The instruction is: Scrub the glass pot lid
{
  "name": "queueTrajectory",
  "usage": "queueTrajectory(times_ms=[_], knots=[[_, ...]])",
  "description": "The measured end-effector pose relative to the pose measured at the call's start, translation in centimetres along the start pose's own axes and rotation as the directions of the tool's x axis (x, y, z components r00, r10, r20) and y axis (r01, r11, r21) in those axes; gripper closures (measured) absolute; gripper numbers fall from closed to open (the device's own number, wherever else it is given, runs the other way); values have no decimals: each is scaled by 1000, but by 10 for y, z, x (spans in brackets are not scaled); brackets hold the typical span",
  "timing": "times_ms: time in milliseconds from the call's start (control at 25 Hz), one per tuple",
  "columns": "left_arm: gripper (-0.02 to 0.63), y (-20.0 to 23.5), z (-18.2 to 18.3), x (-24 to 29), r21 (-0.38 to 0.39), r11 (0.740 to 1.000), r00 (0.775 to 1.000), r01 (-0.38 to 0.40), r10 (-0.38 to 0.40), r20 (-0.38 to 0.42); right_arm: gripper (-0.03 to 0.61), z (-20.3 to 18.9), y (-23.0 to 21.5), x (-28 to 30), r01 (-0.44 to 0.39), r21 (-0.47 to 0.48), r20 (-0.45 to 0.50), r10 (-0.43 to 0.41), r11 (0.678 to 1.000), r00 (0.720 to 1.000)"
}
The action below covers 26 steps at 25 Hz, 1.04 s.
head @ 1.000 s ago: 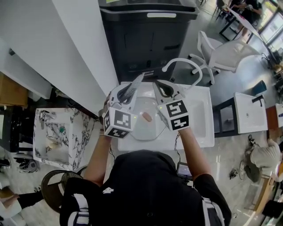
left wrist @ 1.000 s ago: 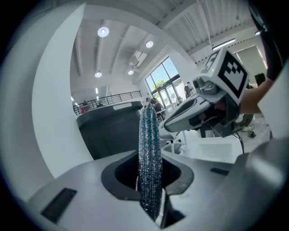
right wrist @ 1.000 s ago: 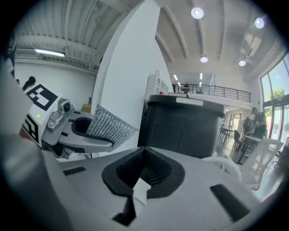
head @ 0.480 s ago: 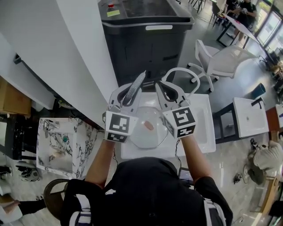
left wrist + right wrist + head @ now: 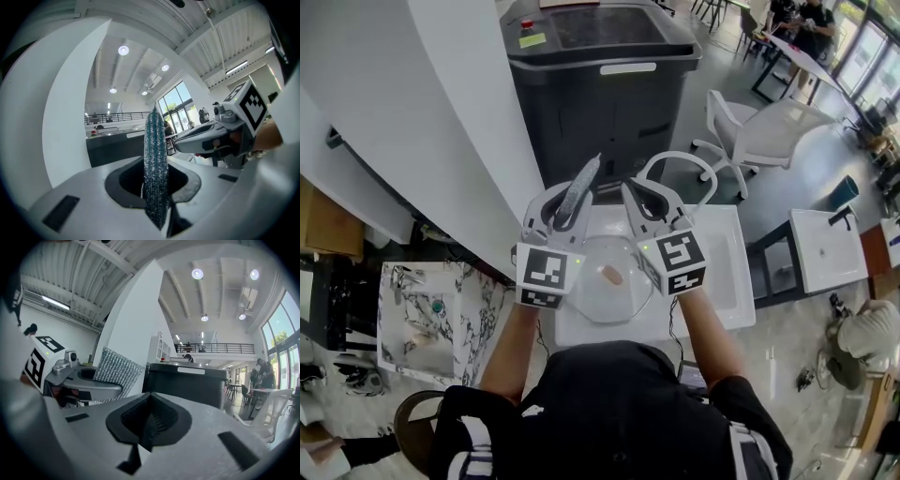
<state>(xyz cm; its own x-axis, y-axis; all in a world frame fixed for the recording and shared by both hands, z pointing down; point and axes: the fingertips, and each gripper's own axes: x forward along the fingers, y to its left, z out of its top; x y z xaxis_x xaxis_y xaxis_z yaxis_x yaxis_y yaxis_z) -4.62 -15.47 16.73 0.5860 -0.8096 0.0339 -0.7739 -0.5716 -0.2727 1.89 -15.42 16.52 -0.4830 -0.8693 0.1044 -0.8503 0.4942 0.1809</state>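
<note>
Looking steeply down over the person's shoulders, I see both grippers held out side by side above a white sink (image 5: 727, 281). The glass pot lid (image 5: 607, 292) lies flat in the basin, below and between the two grippers, touched by neither. Its small tan knob (image 5: 612, 275) faces up.

My left gripper (image 5: 565, 208) is clamped on a sparkly silver-teal scrubbing pad (image 5: 581, 187). The pad stands upright and sticks out well past the gripper's tips. In the left gripper view the pad (image 5: 156, 164) fills the middle of the frame edge-on, pinched between the two jaws.

My right gripper (image 5: 639, 199) has its jaws closed together with nothing between them. The right gripper view shows the dark pads (image 5: 149, 420) meeting in a single seam. The same view shows the left gripper close at its left, with the pad's broad face turned toward the camera.

A curved white tap (image 5: 682, 159) arches over the back of the sink, just past the right gripper. Behind it stands a large dark grey cabinet (image 5: 600, 84), and a white chair (image 5: 764, 127) sits on the floor to the right.
</note>
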Motion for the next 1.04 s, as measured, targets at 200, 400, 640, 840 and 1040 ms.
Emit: queueTrajectory(times_ms=[200, 400, 640, 840, 1040], knots=[[543, 7, 1, 1, -20, 1000, 1000, -11, 11, 11, 580, 1, -2, 4, 2, 3, 0, -2, 1000, 1000], [543, 11, -1, 1, -21, 1000, 1000, -19, 19, 14, 580, 5, -1, 9, -2, 13, 23, 1, 1000, 1000], [543, 13, 1, 3, -18, 1000, 1000, -17, 17, 23, 580, 2, -4, 12, 5, 14, 14, -5, 1000, 1000], [543, 9, 2, 6, -21, 1000, 999, -9, 10, 35, 580, 0, -6, 11, 8, 15, 14, -8, 1000, 1000], [543, 9, 2, 9, -22, 1000, 999, -5, 6, 40, 580, 3, -9, 13, 17, 18, 36, -18, 1000, 999]])
